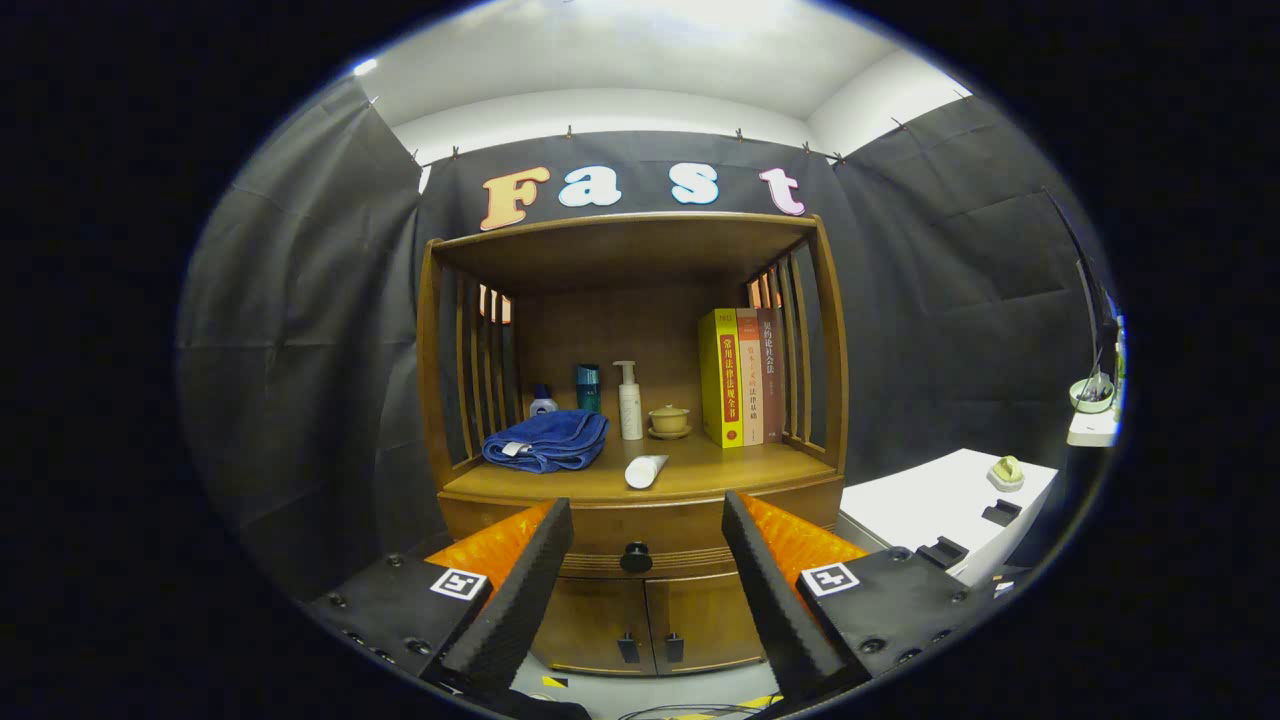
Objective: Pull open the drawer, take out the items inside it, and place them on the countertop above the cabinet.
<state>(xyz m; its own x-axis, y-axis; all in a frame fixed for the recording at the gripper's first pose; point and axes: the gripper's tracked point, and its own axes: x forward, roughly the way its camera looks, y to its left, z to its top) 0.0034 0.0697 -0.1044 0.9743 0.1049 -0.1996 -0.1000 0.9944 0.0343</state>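
Note:
A wooden cabinet stands ahead with a closed drawer (640, 530) under its countertop (700, 470). The drawer's round black knob (636, 556) sits between and beyond my two fingers. My gripper (645, 520) is open, its black ridged pads with orange backs spread wide, nothing between them, still some way short of the knob. What is inside the drawer is hidden.
On the countertop lie a folded blue towel (546, 440), a white tube (645, 470), a pump bottle (629, 402), a teal can (588, 387), a small lidded cup (669, 420) and upright books (742, 377). Two lower doors (645, 625) are closed. A white table (945, 505) stands to the right.

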